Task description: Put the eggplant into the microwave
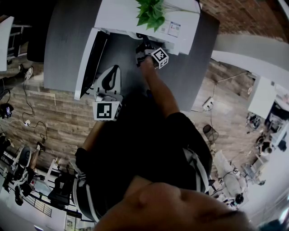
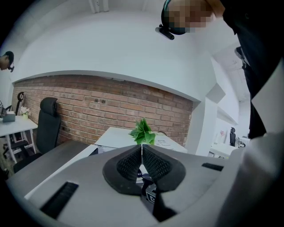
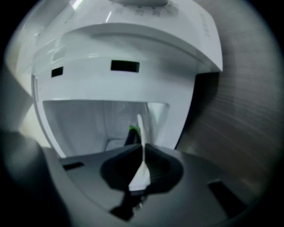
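The white microwave (image 1: 122, 16) stands on a grey table (image 1: 65, 45), its dark door (image 1: 90, 58) swung open to the left. In the right gripper view a dark eggplant (image 3: 131, 134) with a green stem stands inside the microwave's (image 3: 133, 84) white cavity. My right gripper (image 3: 142, 148) reaches into that opening (image 1: 143, 53). Its jaws are pressed together, and the eggplant sits just past their tips, slightly left. Whether they touch it is unclear. My left gripper (image 1: 109, 76) hangs in front of the open door, shut (image 2: 142, 153) on nothing.
A green potted plant (image 1: 151, 13) sits on top of the microwave and also shows in the left gripper view (image 2: 143, 131). A black office chair (image 2: 46, 119) stands by the brick wall. Wooden floor surrounds the table.
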The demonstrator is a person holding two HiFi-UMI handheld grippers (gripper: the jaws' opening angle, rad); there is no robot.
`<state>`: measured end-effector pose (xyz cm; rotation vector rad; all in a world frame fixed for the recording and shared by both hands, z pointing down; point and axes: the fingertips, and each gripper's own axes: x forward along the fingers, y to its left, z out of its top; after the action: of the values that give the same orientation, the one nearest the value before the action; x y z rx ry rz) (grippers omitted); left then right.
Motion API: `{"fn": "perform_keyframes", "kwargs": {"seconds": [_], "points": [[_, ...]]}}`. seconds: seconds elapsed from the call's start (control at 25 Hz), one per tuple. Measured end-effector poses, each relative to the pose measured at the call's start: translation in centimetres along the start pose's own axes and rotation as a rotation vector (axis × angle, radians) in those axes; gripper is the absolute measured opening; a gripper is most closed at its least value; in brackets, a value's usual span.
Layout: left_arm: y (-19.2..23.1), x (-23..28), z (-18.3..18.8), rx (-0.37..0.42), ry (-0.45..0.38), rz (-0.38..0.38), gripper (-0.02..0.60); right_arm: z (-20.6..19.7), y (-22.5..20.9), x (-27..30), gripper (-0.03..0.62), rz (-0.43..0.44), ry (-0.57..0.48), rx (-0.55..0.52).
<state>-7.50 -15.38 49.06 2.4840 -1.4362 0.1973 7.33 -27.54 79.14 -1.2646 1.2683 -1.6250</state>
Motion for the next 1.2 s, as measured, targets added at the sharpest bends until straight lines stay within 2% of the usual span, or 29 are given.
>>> {"fn": "perform_keyframes", "kwargs": {"seconds": [0.24,0.36,0.52,0.76,0.96,1.2], "points": [[-0.1,0.0,0.0,-0.005,-0.007,-0.002,0.043,0.2,0.0,0.0,0.041,0.007,-0.006,-0.023],[-0.2,-0.1,0.0,-0.011,-0.010,-0.003,0.043,0.3,0.0,-0.2,0.073,0.011,-0.009,-0.023],[-0.2,-0.2,0.2,-0.016,-0.010,0.004,0.043,0.4,0.3,-0.3,0.081,0.015,-0.010,-0.043],[-0.4,-0.9,0.2,-0.012,-0.023,0.000,0.043,0.6,0.3,-1.1,0.091,-0.009,-0.023,-0.070],[-0.6,-1.4,0.7,0.005,-0.027,0.006,0.043,0.5,0.4,-1.9,0.091,0.009,-0.005,-0.157],[-0.8,-2.0,0.8,-0.009,-0.038,0.010,0.043,-0.6,1.1,-3.1,0.091,-0.024,0.057,-0.318]]}}
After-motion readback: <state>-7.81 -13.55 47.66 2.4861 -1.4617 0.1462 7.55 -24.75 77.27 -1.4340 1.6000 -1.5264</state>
